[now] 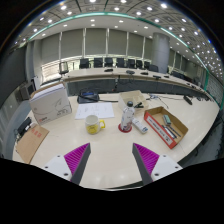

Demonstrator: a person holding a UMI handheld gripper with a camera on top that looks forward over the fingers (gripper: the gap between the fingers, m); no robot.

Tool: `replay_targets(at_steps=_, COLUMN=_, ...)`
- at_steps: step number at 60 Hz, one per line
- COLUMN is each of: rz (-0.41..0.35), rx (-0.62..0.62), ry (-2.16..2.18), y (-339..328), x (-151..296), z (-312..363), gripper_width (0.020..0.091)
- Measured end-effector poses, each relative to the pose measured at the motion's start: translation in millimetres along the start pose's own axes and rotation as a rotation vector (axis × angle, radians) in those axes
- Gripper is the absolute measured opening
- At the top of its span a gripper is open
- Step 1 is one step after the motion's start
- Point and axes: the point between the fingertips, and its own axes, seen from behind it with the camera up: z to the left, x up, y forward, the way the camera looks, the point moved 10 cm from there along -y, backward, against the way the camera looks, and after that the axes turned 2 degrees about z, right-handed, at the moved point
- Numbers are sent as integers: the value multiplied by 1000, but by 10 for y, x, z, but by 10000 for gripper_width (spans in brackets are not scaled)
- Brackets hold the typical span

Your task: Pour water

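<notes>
A broad, pale cream table (110, 150) fills the near part of the scene, its surface smooth and lightly glossy. Behind it the room is a large office: rows of dark desks and black chairs (110, 66) stand along the far side, tall windows with pale blinds run across the far wall, and many small round ceiling lights dot the ceiling above.

The gripper (112, 160) hangs low over the near edge of the table with its two fingers spread well apart, nothing between them. Each finger shows one magenta pad (77, 155); two pads in all.

On the table, beyond the fingers, stands one yellow mug (93, 124), its handle turned to the right. To its right, near but apart from it, is one clear pitcher (126, 120) with a reddish base, upright; whether it holds water cannot be told. Further right lies one open cardboard box (166, 126) with a red edge. On the far left sits one white boxy machine (49, 103), and nearer on the left one flat brown sheet (31, 143). One white paper (95, 110) lies just behind the mug, and one brown paper bag (132, 98) stands behind the pitcher.
</notes>
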Motion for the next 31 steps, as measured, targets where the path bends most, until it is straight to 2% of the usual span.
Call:
replay_targets(at_steps=11, rz=-17, rx=1, ry=-33, y=-441, x=-199, z=97, gripper_width=858)
replay_targets(at_steps=31, rz=-11, rx=-9, ry=-54, y=-707, x=-377, z=1, gripper_width=859)
